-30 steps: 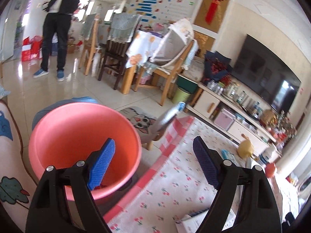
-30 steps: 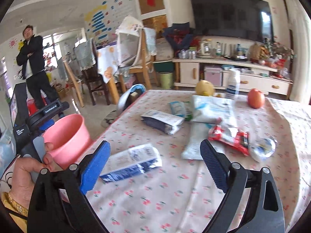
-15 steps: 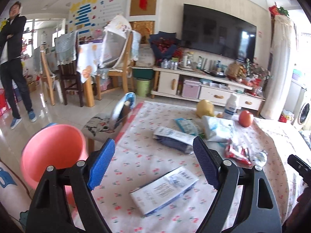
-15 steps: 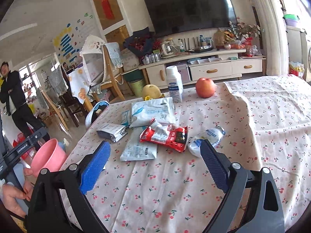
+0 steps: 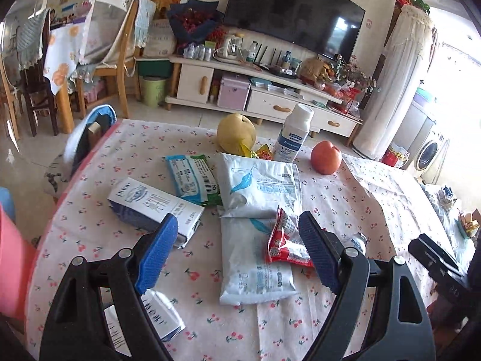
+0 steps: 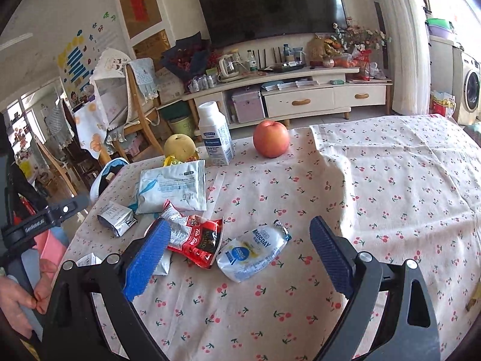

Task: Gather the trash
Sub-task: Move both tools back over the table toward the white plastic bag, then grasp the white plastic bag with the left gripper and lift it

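Left tool (image 5: pixel 237 252) hangs over the bench (image 5: pixel 345 198) with its blue pads spread wide and nothing between them. Below it, on the cherry-print cloth, lies the trash: a white and dark-blue carton (image 5: pixel 153 207) flattened on its side, a green-edged packet (image 5: pixel 192 179) just beyond it, and two white pouches, the far pouch (image 5: pixel 260 189) overlapping the near pouch (image 5: pixel 255 267). A red wrapper (image 5: pixel 285 245) rests on the near pouch, partly behind the right-hand pad. Another flattened carton (image 5: pixel 159 316) shows under the left-hand pad at the bench edge. Further back stand a white bottle (image 5: pixel 293 135), a yellow pear (image 5: pixel 236 134) and a red apple (image 5: pixel 326 158). At the left border only a sliver of a pink tub (image 5: pixel 13 264) shows; its inside cannot be seen.

Right tool (image 6: pixel 240 254) is likewise spread open and empty, angled down at the bench. Between its pads, lying flat on the cloth, is a crumpled white and blue pouch (image 6: pixel 255 251), touching neither pad. The red wrapper (image 6: pixel 198 237) lies just beside it, against the left-hand pad, with the far pouch (image 6: pixel 174 189) and a small silver-ended carton (image 6: pixel 115 218) beyond. The bottle (image 6: pixel 215 134), apple (image 6: pixel 270 138) and pear (image 6: pixel 179 146) stand at the far edge. At the left, a hand (image 6: pixel 18 297) grips the other tool's handle, with the pink tub (image 6: pixel 49 249) behind it, contents hidden.
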A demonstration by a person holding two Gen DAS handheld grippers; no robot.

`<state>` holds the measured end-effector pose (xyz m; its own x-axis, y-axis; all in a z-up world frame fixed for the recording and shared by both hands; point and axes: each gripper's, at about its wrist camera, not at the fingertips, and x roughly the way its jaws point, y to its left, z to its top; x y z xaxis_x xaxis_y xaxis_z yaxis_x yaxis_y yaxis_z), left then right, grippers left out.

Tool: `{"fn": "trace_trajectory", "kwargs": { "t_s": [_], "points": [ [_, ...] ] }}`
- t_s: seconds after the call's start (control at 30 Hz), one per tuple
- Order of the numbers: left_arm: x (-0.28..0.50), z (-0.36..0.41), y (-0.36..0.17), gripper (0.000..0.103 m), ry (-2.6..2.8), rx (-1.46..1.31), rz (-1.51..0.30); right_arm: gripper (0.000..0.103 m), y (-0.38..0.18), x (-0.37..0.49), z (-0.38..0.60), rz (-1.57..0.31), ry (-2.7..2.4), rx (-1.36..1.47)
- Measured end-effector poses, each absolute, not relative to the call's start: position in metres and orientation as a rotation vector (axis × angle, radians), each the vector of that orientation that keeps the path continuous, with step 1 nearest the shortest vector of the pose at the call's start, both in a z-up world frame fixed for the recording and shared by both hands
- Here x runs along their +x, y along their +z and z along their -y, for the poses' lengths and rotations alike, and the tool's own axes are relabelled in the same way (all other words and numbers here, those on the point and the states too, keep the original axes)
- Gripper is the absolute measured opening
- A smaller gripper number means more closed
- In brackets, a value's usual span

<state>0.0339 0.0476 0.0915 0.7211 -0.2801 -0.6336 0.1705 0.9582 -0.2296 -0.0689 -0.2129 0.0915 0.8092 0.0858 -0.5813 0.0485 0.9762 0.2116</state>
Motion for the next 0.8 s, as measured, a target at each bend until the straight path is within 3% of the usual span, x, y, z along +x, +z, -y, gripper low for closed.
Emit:
{"fn": "trace_trajectory", "kwargs": {
  "t_s": [0.53,0.8],
  "points": [
    [0.160,-0.022,0.036,0.083,-0.309,-0.219,-0.911,0.093,0.050,0.005,0.207,-0.825,0.107,0.183],
    [0.165,-0.010,0.022,0.062,-0.333,-0.242,-0.941,0.093,0.028,0.012,0.210,-0.942,0.091,0.206]
  ]
}}
